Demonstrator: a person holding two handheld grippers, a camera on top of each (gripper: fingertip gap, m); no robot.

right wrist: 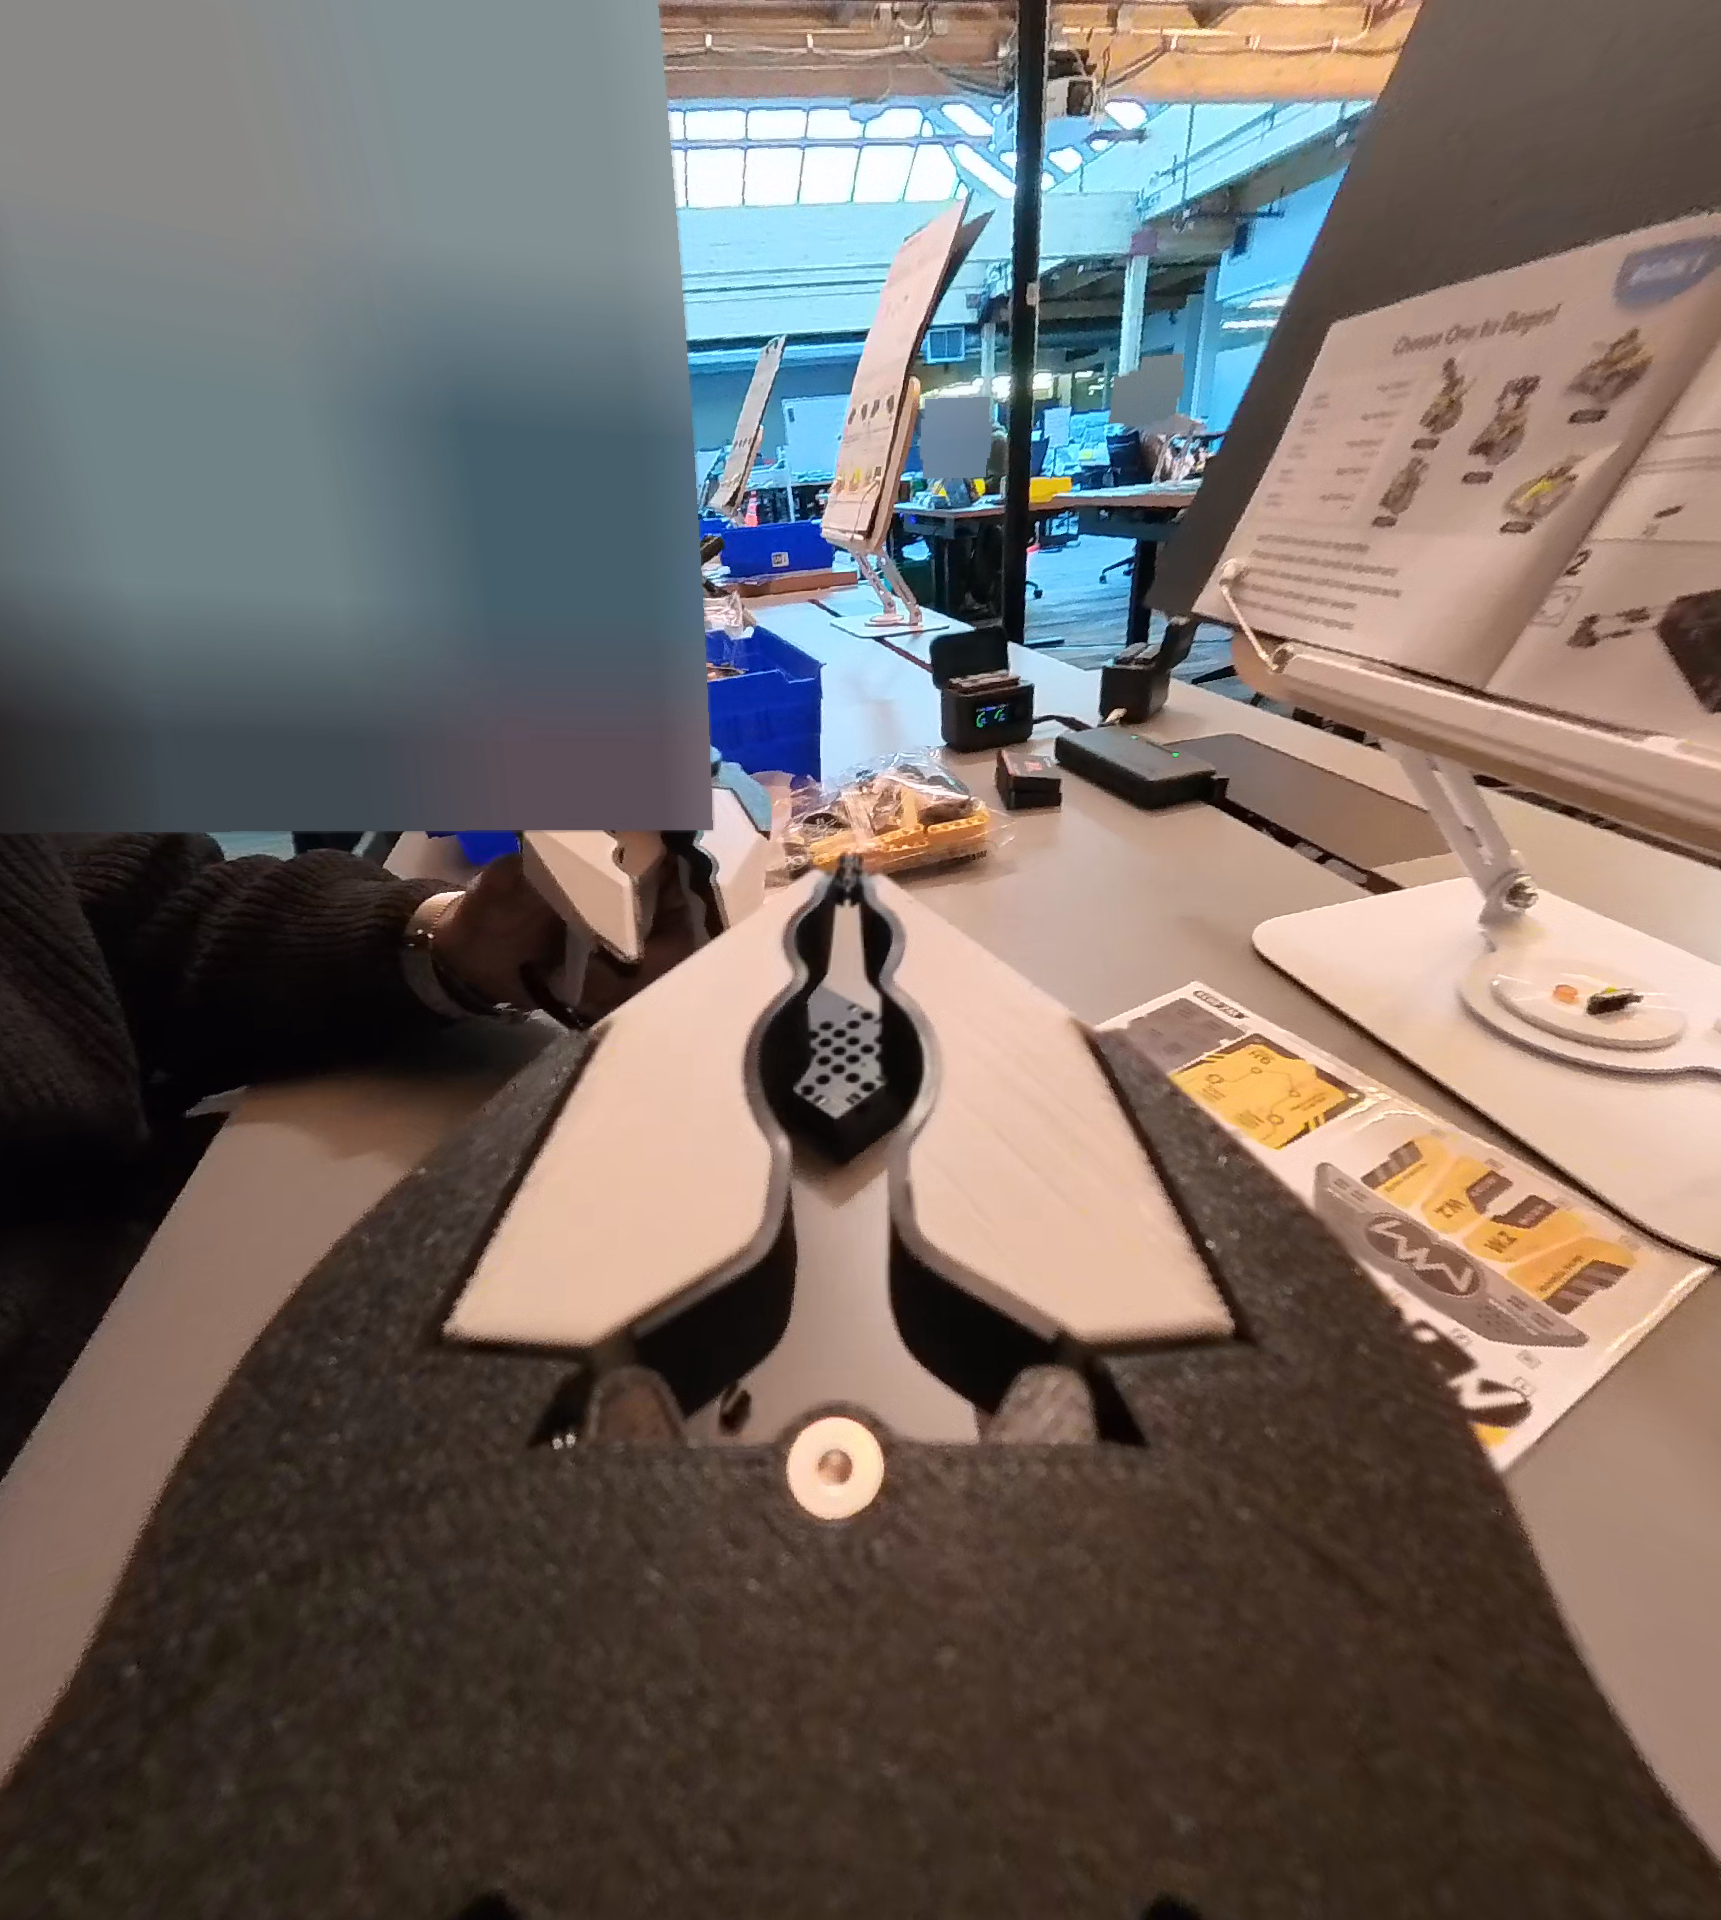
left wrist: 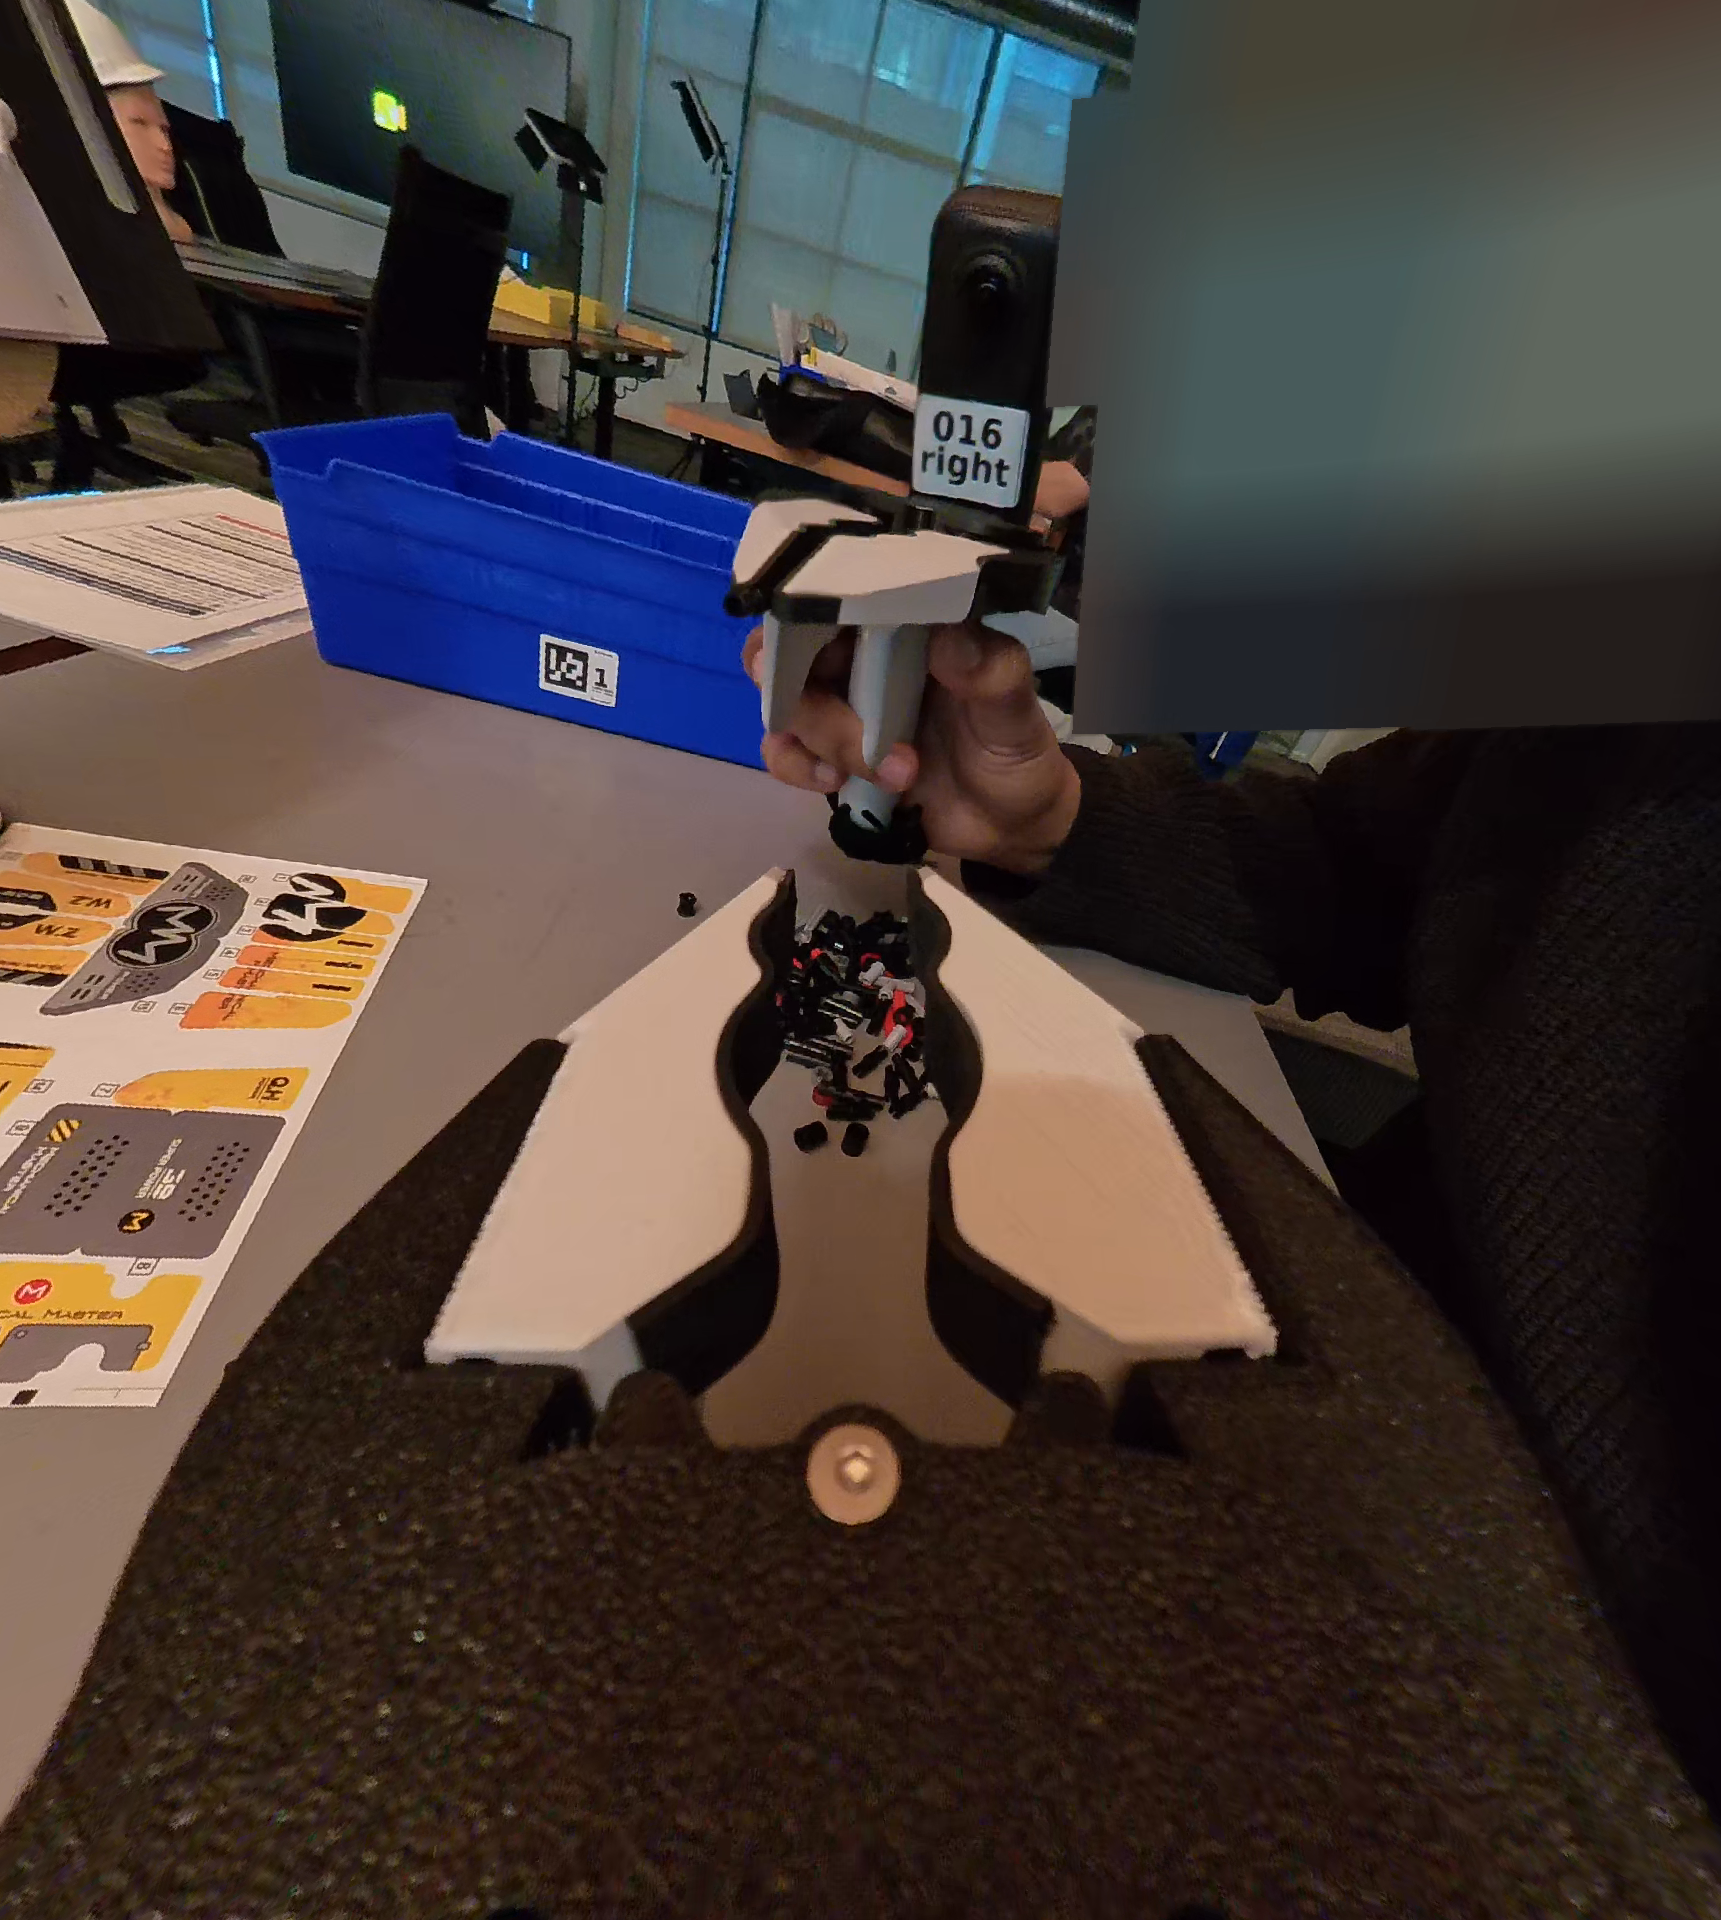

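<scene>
My left gripper (left wrist: 853, 883) is open and low over the grey table (left wrist: 523, 790). A loose heap of small black, red and white pins (left wrist: 856, 1018) lies between its fingers. One stray black pin (left wrist: 687, 904) lies just left of the tips. My right gripper (right wrist: 848, 878) is held up in the air by a hand, and it also shows in the left wrist view (left wrist: 742, 597). Its fingers are closed on a small black pin at the tips. A black perforated piece (right wrist: 840, 1070) shows in the gap behind the tips. I cannot tell whether the gripper holds that piece.
A blue bin (left wrist: 523, 561) stands behind the pins. A yellow and grey sticker sheet (left wrist: 108, 1091) lies to the left and shows in the right wrist view (right wrist: 1355, 1195). A booklet on a white stand (right wrist: 1458, 499), a bag of parts (right wrist: 887, 821) and black chargers (right wrist: 986, 707) sit nearby. Tip to tip, the grippers are about 7 cm apart.
</scene>
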